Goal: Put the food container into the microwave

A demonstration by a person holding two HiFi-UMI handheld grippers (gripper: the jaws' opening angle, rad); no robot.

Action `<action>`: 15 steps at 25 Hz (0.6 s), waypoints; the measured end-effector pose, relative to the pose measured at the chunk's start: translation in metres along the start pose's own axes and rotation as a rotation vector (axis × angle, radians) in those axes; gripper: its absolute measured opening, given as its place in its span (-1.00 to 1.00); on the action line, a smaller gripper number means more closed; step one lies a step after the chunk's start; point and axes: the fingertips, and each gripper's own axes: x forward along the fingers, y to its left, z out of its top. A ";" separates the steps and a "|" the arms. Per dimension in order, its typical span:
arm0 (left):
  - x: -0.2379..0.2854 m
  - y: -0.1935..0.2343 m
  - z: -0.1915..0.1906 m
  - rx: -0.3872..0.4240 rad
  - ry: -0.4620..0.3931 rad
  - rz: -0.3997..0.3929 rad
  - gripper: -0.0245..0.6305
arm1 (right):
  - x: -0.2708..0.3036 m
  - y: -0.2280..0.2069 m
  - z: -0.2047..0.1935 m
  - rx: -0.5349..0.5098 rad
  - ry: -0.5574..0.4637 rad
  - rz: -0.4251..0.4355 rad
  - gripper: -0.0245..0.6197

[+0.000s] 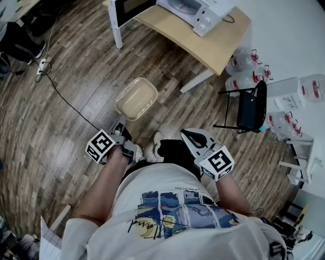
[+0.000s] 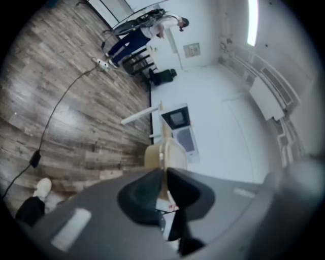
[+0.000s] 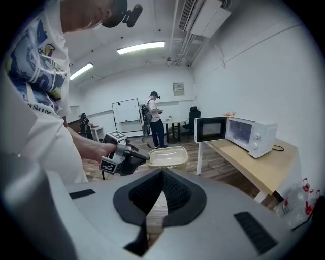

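Note:
A beige, lidded food container (image 1: 136, 98) hangs over the wooden floor, and my left gripper (image 1: 122, 122) is shut on its near rim. The left gripper view shows the container (image 2: 167, 154) edge-on between the closed jaws. From the right gripper view the container (image 3: 167, 157) and left gripper (image 3: 136, 159) sit ahead at mid-height. My right gripper (image 1: 186, 133) is shut and holds nothing, close to my body. The white microwave (image 1: 195, 11) stands on a wooden table (image 1: 213, 43) ahead, its door (image 1: 129, 7) swung open. The microwave (image 3: 251, 135) also shows at right.
A black chair (image 1: 250, 107) and several water bottles (image 1: 244, 66) stand right of the table. A cable (image 1: 66, 96) runs across the floor at left to a power strip (image 1: 42, 66). A person (image 3: 154, 119) stands far back by a whiteboard (image 3: 126, 111).

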 end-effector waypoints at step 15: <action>0.121 -0.071 -0.031 -0.017 -0.097 0.008 -0.80 | -0.026 -0.162 0.004 -0.015 -0.051 0.061 -0.82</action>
